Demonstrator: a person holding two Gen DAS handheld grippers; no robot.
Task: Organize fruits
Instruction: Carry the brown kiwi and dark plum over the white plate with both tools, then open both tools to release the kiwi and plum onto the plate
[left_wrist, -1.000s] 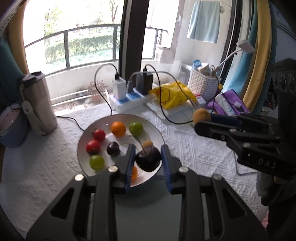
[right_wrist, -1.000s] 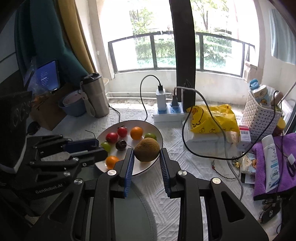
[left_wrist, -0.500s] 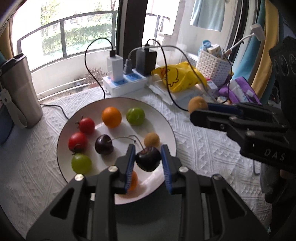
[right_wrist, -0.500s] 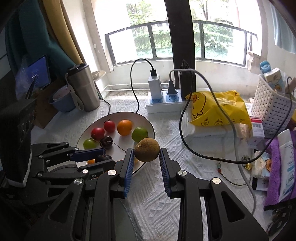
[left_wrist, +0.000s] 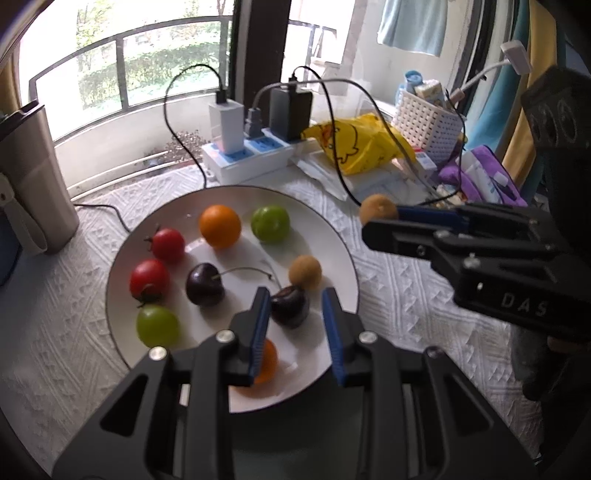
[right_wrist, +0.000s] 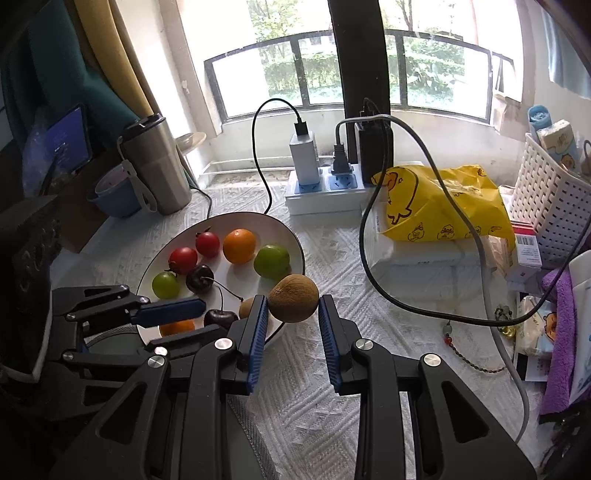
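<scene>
Your left tool (left_wrist: 293, 308) grips a dark cherry (left_wrist: 290, 305) low over the plate (left_wrist: 343, 254), your right tool (right_wrist: 291, 312) clamps a brown fruit (right_wrist: 293, 298) beside the plate's rim; neither placed yet, eight fruits already plated.

"DAS" printed on right gripper (left_wrist: 373, 218) body.

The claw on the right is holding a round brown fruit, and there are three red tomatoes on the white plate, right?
Not quite. The right claw does hold the round brown fruit, but the white plate has two red tomatoes, not three. The left wrist view shows both, side by side near the plate's left edge.
</scene>
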